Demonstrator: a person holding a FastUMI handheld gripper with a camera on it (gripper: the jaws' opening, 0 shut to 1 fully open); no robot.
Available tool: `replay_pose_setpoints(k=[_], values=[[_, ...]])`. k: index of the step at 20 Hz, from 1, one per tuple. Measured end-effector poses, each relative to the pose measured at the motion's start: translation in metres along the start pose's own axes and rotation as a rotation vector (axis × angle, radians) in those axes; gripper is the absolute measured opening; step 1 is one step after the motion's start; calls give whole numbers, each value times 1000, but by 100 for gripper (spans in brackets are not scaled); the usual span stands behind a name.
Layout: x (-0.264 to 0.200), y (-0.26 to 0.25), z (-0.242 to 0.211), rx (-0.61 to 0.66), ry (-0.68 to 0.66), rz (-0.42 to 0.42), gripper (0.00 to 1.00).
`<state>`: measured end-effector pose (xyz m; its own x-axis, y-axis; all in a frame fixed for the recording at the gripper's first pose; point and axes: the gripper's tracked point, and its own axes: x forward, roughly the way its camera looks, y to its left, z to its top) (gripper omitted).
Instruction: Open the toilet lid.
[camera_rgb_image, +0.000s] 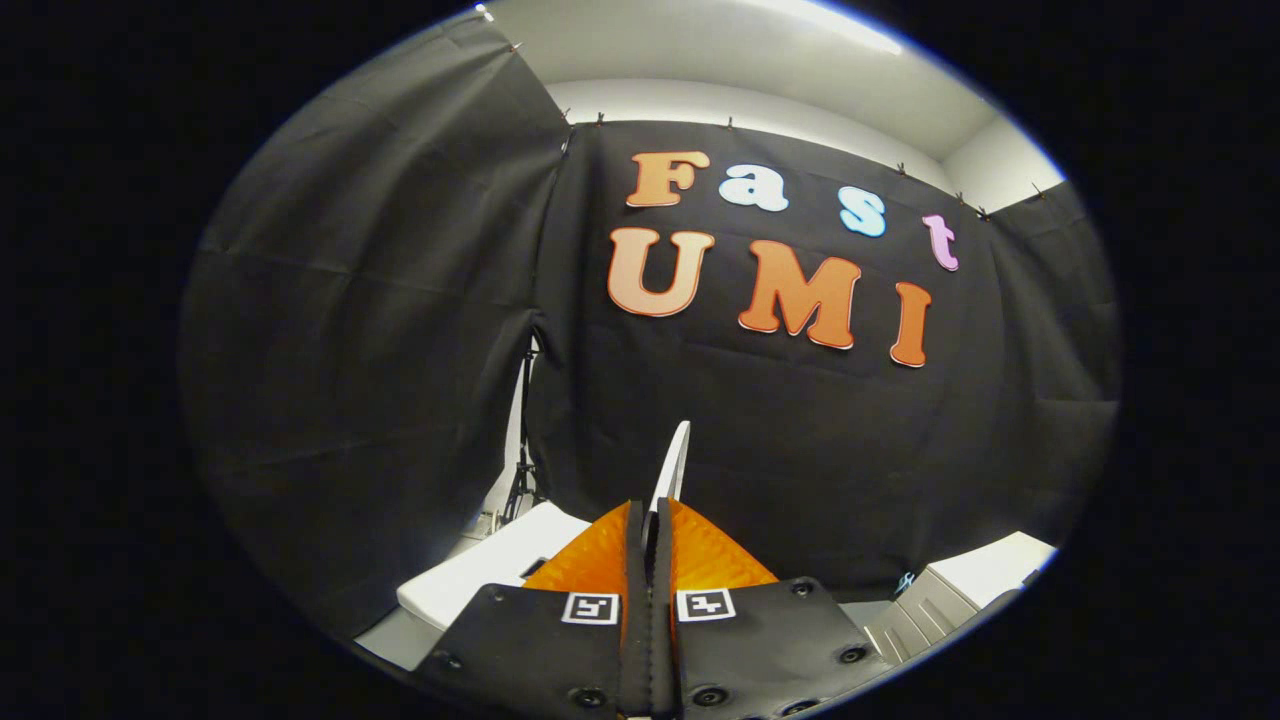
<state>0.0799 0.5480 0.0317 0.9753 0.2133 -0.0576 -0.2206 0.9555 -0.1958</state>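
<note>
The gripper (650, 520) pointed upward toward the booth's black cloth wall (400, 300), its two orange fingers (700, 555) pressed close together around the thin white edge of the toilet lid (676, 462). The lid rose upright from between the fingertips, seen edge-on. The white toilet tank (490, 570) lay below, left of the fingers.

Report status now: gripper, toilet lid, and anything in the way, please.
Gripper fingers closed together, nothing visibly clamped. Toilet lid upright, thin white edge just beyond the fingertips. White toilet tank to the left below. Nothing in the way.
</note>
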Motion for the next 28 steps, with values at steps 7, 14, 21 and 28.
replay_pose_setpoints(k=[7, 14, 21, 28], values=[[6, 62, -6, -47, 1, 67, 8], [10, 88, -13, -80, 3, 86, 8], [8, 81, -16, -149, -17, 37, 8], [-17, 79, 20, -95, -106, 136, 76]])
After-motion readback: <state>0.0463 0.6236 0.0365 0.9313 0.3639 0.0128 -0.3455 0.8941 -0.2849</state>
